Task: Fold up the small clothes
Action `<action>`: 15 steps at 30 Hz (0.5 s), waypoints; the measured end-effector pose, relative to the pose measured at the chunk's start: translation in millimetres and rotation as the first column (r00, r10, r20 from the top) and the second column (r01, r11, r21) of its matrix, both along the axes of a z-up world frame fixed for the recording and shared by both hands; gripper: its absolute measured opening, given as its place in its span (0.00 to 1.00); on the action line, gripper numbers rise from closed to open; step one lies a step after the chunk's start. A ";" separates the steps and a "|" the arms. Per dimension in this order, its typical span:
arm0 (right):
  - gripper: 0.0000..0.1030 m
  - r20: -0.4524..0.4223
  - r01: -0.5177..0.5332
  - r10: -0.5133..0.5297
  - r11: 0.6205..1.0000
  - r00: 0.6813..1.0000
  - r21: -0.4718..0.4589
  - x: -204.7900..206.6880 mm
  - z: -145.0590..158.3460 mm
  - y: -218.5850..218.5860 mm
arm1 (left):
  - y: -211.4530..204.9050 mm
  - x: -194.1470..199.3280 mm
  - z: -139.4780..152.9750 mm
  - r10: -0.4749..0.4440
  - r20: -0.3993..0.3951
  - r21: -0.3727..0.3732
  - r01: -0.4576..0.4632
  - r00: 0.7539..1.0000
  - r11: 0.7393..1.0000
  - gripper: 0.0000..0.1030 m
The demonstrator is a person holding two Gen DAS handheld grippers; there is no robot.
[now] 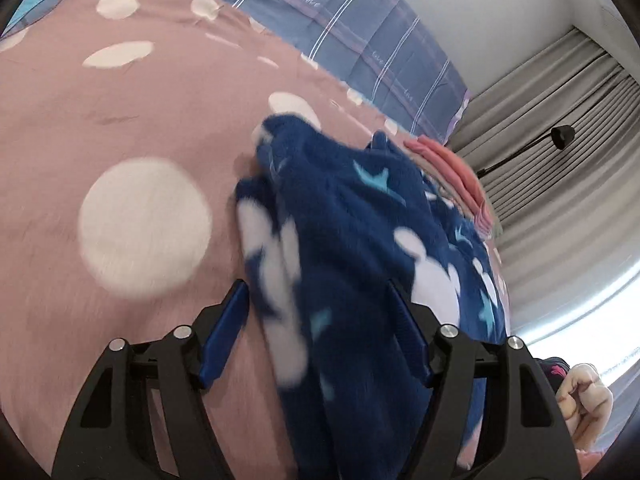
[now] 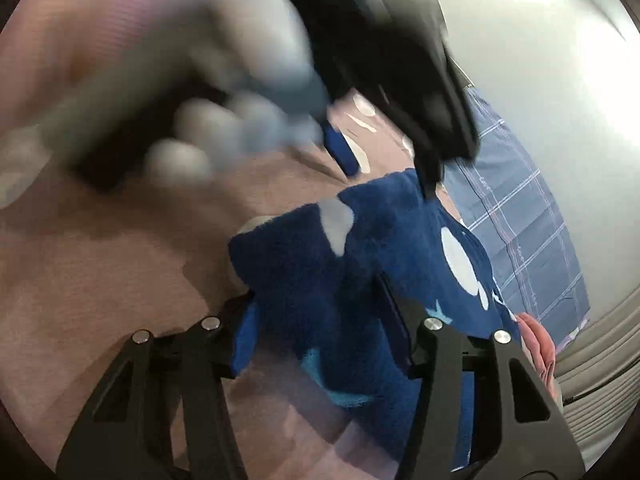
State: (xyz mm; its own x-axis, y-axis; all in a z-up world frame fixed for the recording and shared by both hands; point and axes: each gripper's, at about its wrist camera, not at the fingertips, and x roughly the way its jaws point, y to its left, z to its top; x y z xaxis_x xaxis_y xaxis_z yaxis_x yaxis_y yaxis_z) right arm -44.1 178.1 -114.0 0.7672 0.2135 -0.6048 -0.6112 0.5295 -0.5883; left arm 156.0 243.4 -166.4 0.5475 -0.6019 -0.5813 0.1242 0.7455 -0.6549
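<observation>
A navy fleece garment (image 1: 360, 240) printed with white dots and pale blue stars lies bunched on a bed covered by a dusty-pink bedspread (image 1: 100, 120) with large white dots.

Left wrist view: the left hand-held gripper (image 1: 320, 312) stands over the near edge of the garment, its blue-padded fingers (image 1: 224, 332) spread to either side of a raised fold. The fleece fills the gap between the jaws; whether the pads press on it cannot be told, as the cloth is motion-blurred. Beyond the garment lies a folded pink cloth (image 1: 452, 168), and farther back a blue plaid pillow (image 1: 360, 28) rests against the wall. Grey pleated curtains (image 1: 560, 120) hang at the right, and a black lamp (image 1: 562, 136) on a thin arm projects in front of them.

Right wrist view: the right hand-held gripper (image 2: 320, 312) likewise straddles a thick fold of the garment (image 2: 360, 240), fleece lying between its jaws; contact of the pads is not discernible. Above it, a blurred gloved hand (image 2: 192, 92) carries the left hand-held gripper (image 2: 400, 60), whose black fingertip reaches the far upper edge of the garment. The pink cloth (image 2: 536, 340) and plaid pillow (image 2: 528, 220) appear at the right.
</observation>
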 end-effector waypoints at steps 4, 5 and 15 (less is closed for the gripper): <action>0.46 -0.031 0.004 -0.002 0.999 1.000 0.048 7.6 3.1 -2.6 | -2.6 5.6 5.4 0.060 -0.040 -0.043 -0.062 0.997 0.997 0.24; 0.31 -0.032 0.021 -0.019 0.997 0.999 0.075 12.8 6.6 -6.9 | -5.7 3.6 11.9 0.066 -0.027 -0.022 -0.066 0.997 0.998 0.23; 0.15 -0.149 0.161 -0.095 0.825 0.984 0.541 24.1 94.5 -111.8 | -85.3 4.5 122.4 -0.012 0.151 0.073 0.001 0.988 0.997 0.22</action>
